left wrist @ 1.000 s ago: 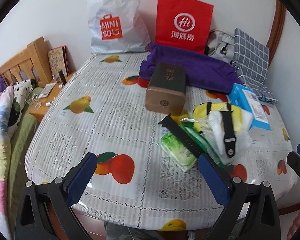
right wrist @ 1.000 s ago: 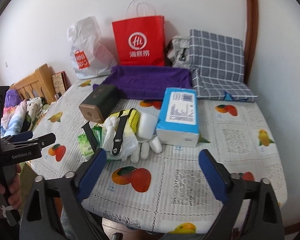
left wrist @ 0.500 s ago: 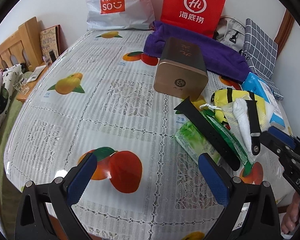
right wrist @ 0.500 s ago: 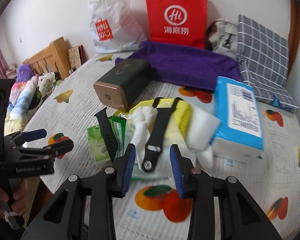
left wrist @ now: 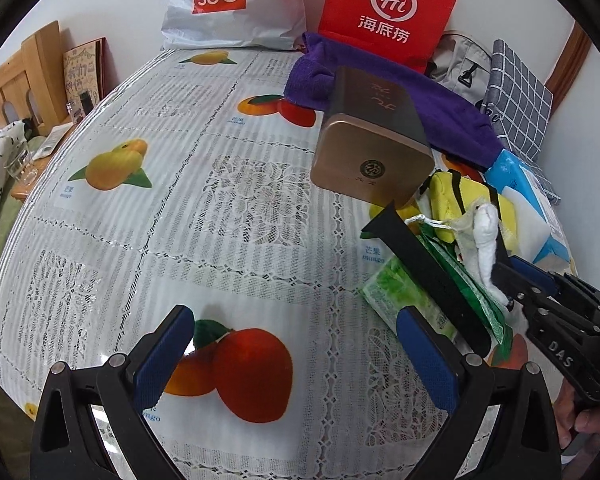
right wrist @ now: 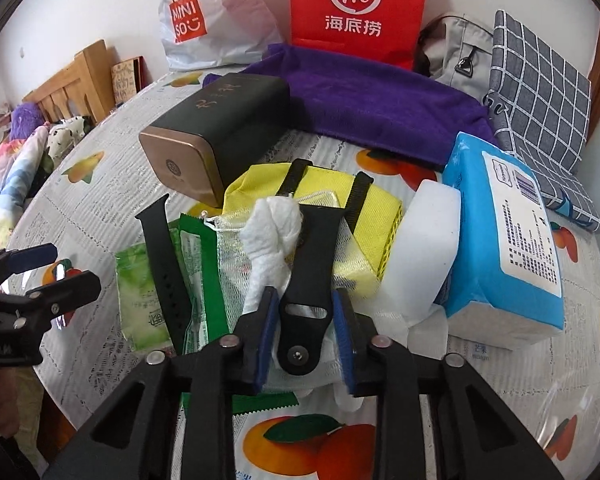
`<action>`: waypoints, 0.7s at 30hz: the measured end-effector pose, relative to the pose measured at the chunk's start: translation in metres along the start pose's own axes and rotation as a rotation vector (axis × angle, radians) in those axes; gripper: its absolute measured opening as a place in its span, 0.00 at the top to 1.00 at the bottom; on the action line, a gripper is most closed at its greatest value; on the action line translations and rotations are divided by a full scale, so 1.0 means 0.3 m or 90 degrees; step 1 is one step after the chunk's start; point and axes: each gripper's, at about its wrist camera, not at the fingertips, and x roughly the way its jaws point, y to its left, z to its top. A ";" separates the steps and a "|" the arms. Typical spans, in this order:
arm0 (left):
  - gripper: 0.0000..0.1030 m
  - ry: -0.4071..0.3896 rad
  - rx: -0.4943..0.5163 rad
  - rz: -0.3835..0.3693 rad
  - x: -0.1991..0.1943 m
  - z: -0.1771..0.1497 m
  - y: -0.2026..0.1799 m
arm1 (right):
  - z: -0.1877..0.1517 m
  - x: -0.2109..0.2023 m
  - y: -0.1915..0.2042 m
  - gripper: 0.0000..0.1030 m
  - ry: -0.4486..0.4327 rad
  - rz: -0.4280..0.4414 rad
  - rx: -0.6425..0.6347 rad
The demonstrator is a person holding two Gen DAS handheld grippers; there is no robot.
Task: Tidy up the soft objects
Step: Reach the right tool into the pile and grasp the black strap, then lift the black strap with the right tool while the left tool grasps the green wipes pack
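Note:
A pile of soft things lies on the fruit-print table: a knotted white cloth (right wrist: 272,232) in a mesh bag, a yellow pouch (right wrist: 380,216), a white sponge (right wrist: 424,256), a blue tissue pack (right wrist: 504,248) and a green wipes packet (right wrist: 140,288). Across the pile runs a black watch strap (right wrist: 308,264). My right gripper (right wrist: 305,336) is closing, its blue pads standing on either side of the strap's end with thin gaps left. A second strap (right wrist: 166,264) lies on the green packet. My left gripper (left wrist: 296,360) hangs open over a printed orange, holding nothing.
A dark tin box (left wrist: 372,140) lies beside the pile, with a purple towel (left wrist: 452,120) behind it. At the back wall stand a red paper bag (left wrist: 388,12), a white Miniso bag (left wrist: 228,4), a grey bag and a checked cushion (right wrist: 540,92). A bed lies off the table's left edge.
My right gripper has dropped onto the pile and its jaws have narrowed from wide open to just around the strap's end. My left gripper has sunk closer to the tablecloth, still open.

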 end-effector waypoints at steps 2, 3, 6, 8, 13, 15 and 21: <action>0.01 -0.001 -0.003 0.000 -0.001 0.004 0.005 | 0.000 -0.018 -0.013 0.74 -0.006 0.016 0.013; 0.01 -0.002 -0.004 -0.001 -0.002 0.007 0.005 | -0.001 -0.028 -0.019 0.74 -0.010 0.026 0.018; 0.01 -0.003 -0.003 -0.007 -0.007 0.011 0.000 | -0.001 -0.053 -0.030 0.74 -0.015 0.035 0.025; 0.01 -0.004 -0.002 -0.009 -0.013 0.011 -0.009 | -0.008 -0.083 -0.041 0.74 -0.026 0.037 0.032; 0.01 -0.001 -0.005 -0.023 -0.020 0.010 -0.037 | -0.027 -0.158 -0.076 0.74 -0.048 0.052 0.045; 0.01 0.000 0.001 -0.028 -0.022 0.006 -0.058 | -0.045 -0.192 -0.099 0.74 -0.057 0.052 0.047; 0.01 0.008 0.045 -0.020 -0.019 -0.017 -0.127 | -0.123 -0.274 -0.185 0.74 -0.075 0.048 0.062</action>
